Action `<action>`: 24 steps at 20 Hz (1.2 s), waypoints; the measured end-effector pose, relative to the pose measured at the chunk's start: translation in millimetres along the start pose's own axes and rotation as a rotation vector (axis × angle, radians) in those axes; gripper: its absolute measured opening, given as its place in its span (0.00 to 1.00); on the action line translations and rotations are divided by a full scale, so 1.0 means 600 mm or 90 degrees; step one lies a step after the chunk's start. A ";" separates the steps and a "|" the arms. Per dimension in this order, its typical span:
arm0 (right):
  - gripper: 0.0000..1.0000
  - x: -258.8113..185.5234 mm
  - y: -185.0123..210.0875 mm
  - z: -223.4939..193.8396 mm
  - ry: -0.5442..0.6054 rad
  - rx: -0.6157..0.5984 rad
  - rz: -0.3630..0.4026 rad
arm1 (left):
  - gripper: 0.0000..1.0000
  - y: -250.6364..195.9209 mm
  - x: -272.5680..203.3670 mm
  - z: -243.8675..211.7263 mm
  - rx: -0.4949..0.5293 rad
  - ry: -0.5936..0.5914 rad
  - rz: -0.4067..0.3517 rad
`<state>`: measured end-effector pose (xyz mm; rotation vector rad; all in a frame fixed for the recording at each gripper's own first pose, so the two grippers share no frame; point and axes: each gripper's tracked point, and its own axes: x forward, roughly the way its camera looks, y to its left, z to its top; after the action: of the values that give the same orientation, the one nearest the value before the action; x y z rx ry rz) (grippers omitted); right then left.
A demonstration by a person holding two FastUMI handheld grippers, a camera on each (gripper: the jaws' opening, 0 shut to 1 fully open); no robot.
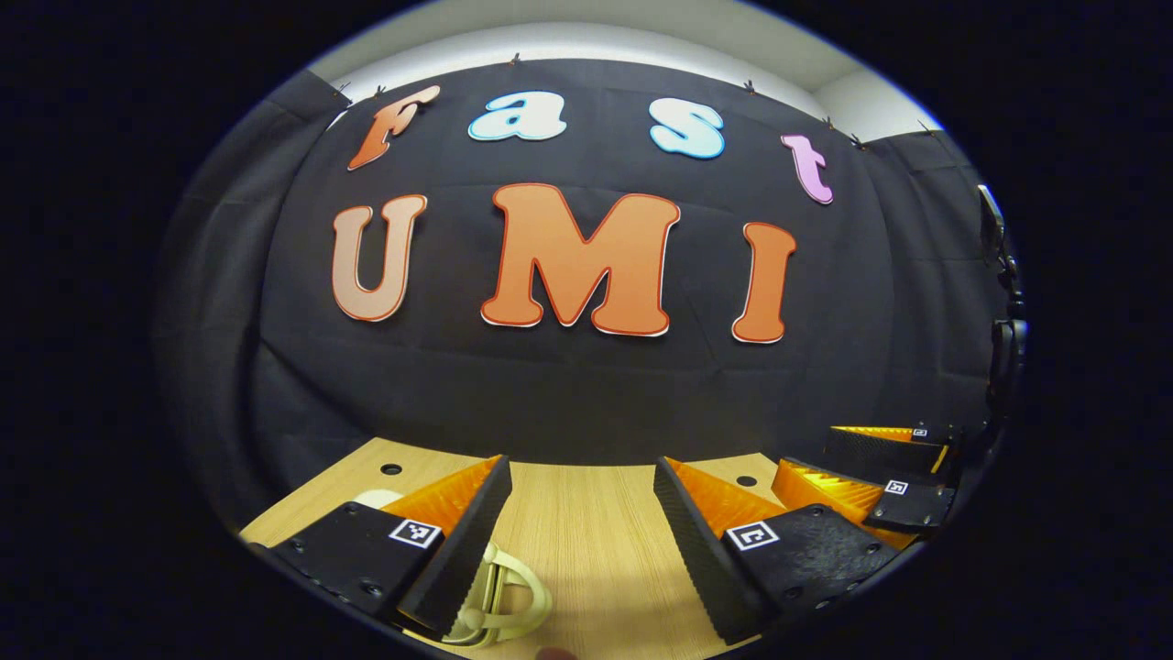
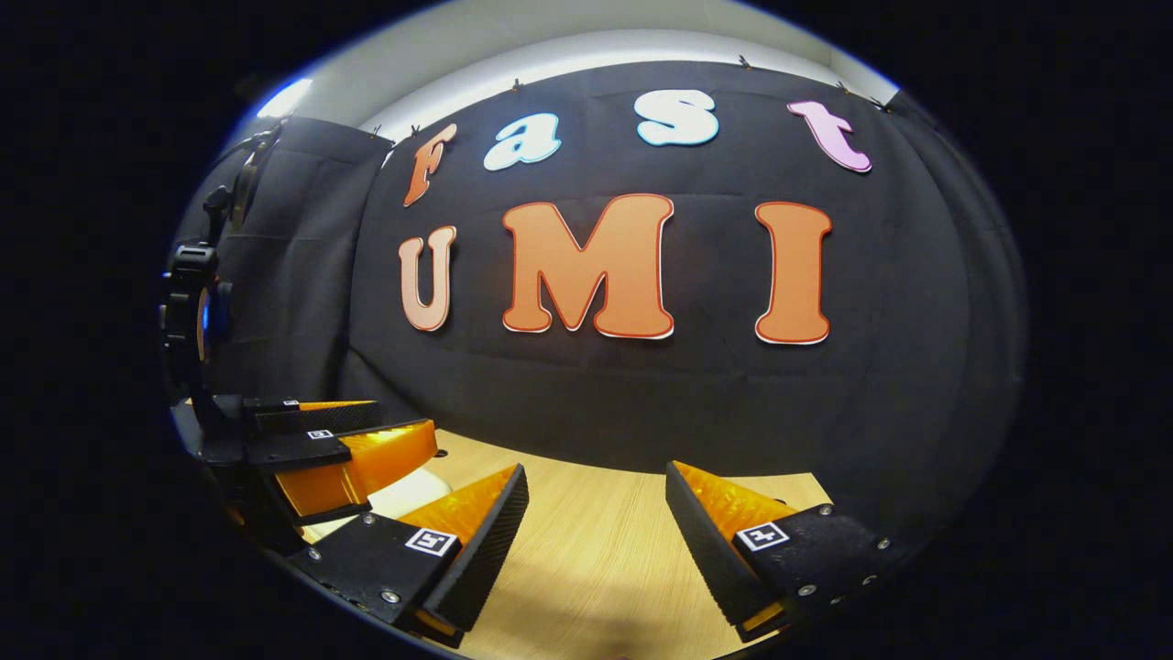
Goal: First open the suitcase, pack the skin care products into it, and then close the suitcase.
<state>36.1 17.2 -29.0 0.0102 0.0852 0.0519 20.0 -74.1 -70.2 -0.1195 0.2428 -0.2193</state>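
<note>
The left tool (image 1: 582,532) hangs over the wooden worktop (image 1: 586,550) with its jaws spread wide — nothing between them but bare wood. A pale cream handle (image 1: 509,596) lies on the worktop just beside its left finger, partly hidden by it. At the right edge sits the right tool (image 1: 880,477), near the worktop's far corner — also spread apart.

— How many grippers do you count? 
— You hold two: the left gripper (image 1: 582,513) and the right gripper (image 2: 596,518), each with two fingers, set apart.

— Tables? 
— One wooden table (image 1: 586,532), with two small dark holes (image 1: 391,468) in its top, seen from your left gripper view.

— Anything else lying there? 
— One cream handle (image 1: 499,596) by your left gripper's finger. One pale rounded thing (image 2: 412,490) shows past your left gripper; what it is, can't tell.
</note>
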 end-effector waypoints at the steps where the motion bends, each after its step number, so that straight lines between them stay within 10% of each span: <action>1: 0.95 -0.001 -0.001 0.002 -0.004 -0.006 -0.005 | 0.97 0.008 -0.002 0.001 -0.001 -0.004 0.012; 24: 0.96 -0.012 -0.013 0.009 -0.028 -0.012 -0.005 | 0.96 0.030 -0.008 0.013 0.036 -0.018 0.046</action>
<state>29.9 8.9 -23.2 -0.0084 0.0401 0.0448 21.2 -54.9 -64.3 -0.0570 0.2122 -0.1521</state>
